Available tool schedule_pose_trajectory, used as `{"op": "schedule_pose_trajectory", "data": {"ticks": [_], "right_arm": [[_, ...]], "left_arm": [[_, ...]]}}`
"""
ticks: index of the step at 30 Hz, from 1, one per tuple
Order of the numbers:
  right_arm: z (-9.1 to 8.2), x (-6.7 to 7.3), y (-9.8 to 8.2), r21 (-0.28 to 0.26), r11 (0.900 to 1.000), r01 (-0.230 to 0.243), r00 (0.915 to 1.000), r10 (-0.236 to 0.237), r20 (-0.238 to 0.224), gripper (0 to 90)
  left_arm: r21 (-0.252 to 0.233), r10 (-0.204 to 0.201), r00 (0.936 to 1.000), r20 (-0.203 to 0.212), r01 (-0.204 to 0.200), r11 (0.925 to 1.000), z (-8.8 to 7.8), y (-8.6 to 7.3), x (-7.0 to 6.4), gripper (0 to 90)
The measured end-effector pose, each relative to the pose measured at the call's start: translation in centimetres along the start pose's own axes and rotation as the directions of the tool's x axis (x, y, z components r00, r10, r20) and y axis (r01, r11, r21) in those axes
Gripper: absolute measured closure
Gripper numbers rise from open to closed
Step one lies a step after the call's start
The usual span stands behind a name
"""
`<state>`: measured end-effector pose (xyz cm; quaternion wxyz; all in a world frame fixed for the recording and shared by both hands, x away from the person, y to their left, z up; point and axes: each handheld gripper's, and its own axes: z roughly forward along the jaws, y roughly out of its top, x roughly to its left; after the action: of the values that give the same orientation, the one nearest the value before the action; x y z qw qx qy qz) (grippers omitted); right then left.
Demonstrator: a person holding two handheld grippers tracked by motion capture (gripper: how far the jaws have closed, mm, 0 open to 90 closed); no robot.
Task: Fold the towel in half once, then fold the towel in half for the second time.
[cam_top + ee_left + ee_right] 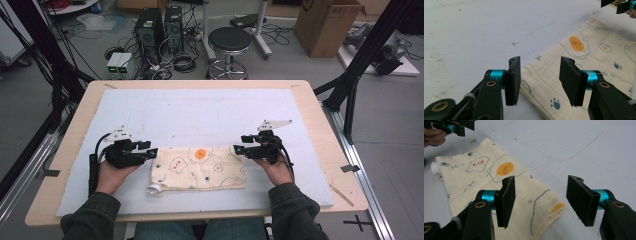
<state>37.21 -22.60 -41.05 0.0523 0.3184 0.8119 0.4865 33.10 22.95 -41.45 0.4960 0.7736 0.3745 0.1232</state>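
Wooden bench (320,125) with white mat, lab clutter behind. Left hand-held gripper (153,153) released, jaws apart at left end of folded patterned cloth (200,170), near front edge. Right hand-held gripper (239,149) likewise released at far right corner. Cloth looks light, soft, floppy; best pinched at corners.
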Motion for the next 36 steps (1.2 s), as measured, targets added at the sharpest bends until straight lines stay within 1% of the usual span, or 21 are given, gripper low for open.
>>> {"op": "schedule_pose_trajectory", "data": {"ticks": [1, 2, 4, 8, 9, 11, 12, 16, 18, 19, 20, 24, 27, 31, 34, 36], "right_arm": [[0.0, 0.1, 0.1, 0.006, 1.000, 0.000, 1.0000, 0.000, 0.001, 38.4], [-0.1, 0.2, 0.1, 0.007, 1.000, 0.005, 1.0000, -0.005, 0.001, 38.2], [-0.2, 0.4, 0.2, 0.000, 1.000, 0.011, 0.9999, -0.011, 0.000, 38.1], [-0.4, 0.9, 0.3, 0.009, 1.000, 0.017, 0.9998, -0.017, -0.004, 37.3], [-0.4, 1.0, 0.3, 0.009, 0.999, 0.031, 0.9995, -0.031, -0.001, 37.3], [-0.4, 1.1, 0.3, 0.010, 1.000, 0.026, 0.9997, -0.026, -0.003, 37.3], [-0.4, 1.1, 0.3, 0.011, 1.000, 0.027, 0.9996, -0.027, -0.004, 37.2], [-0.4, 1.2, 0.3, 0.013, 0.999, 0.033, 0.9994, -0.034, 0.002, 37.2], [-0.3, 1.1, 0.3, 0.015, 0.999, 0.028, 0.9996, -0.029, 0.008, 37.1], [-0.3, 1.1, 0.3, 0.016, 1.000, 0.027, 0.9996, -0.027, 0.006, 37.2], [-0.3, 1.1, 0.3, 0.014, 0.999, 0.036, 0.9993, -0.036, 0.007, 37.2], [-0.1, 1.1, 0.3, 0.021, 0.999, 0.033, 0.9994, -0.033, 0.012, 37.2], [-0.1, 1.1, 0.3, 0.028, 0.999, 0.036, 0.9992, -0.036, 0.016, 37.2], [0.0, 1.0, 0.3, 0.027, 0.999, 0.034, 0.9993, -0.034, 0.018, 37.4], [0.2, 0.7, 0.3, 0.033, 0.999, 0.032, 0.9992, -0.033, 0.022, 38.2], [0.4, 0.4, 0.3, 0.035, 0.999, 0.033, 0.9990, -0.034, 0.029, 38.8]], "left_arm": [[-0.002, -0.005, 1.0000, 0.003, 0.005, 1.0000, -0.1, 0.0, 0.0, 51.0], [-0.001, 0.001, 1.0000, 0.003, -0.001, 1.0000, -0.2, 0.0, 0.0, 50.6], [-0.006, -0.003, 1.0000, 0.003, 0.003, 1.0000, -0.3, 0.0, -0.1, 50.5], [-0.011, 0.013, 0.9999, 0.007, -0.013, 0.9999, -0.5, 0.1, -0.4, 50.2], [-0.006, 0.016, 0.9998, 0.006, -0.016, 0.9998, -0.6, 0.2, -0.4, 49.9], [-0.007, 0.024, 0.9997, 0.009, -0.024, 0.9997, -0.6, 0.3, -0.6, 49.1], [-0.014, 0.022, 0.9997, 0.009, -0.022, 0.9997, -0.6, 0.3, -0.7, 49.1], [-0.005, 0.031, 0.9995, 0.008, -0.030, 0.9995, -0.5, 0.4, -0.7, 47.7], [-0.005, 0.028, 0.9996, 0.011, -0.028, 0.9996, -0.5, 0.4, -0.7, 47.4], [-0.003, 0.035, 0.9993, 0.010, -0.035, 0.9994, -0.5, 0.3, -0.7, 47.4], [-0.002, 0.034, 0.9994, 0.010, -0.034, 0.9994, -0.5, 0.3, -0.7, 47.4], [0.001, 0.031, 0.9995, 0.011, -0.031, 0.9995, -0.3, 0.3, -0.7, 46.9], [0.003, 0.039, 0.9992, 0.009, -0.039, 0.9992, -0.2, 0.3, -0.8, 46.8], [0.008, 0.037, 0.9993, -0.004, -0.037, 0.9993, 0.1, 0.3, -0.6, 45.6], [0.008, 0.038, 0.9990, -0.023, -0.038, 0.9992, 0.5, 0.3, -0.4, 44.3], [0.002, 0.024, 0.9993, -0.030, -0.024, 0.9997, 0.8, 0.3, -0.2, 43.4]]}}
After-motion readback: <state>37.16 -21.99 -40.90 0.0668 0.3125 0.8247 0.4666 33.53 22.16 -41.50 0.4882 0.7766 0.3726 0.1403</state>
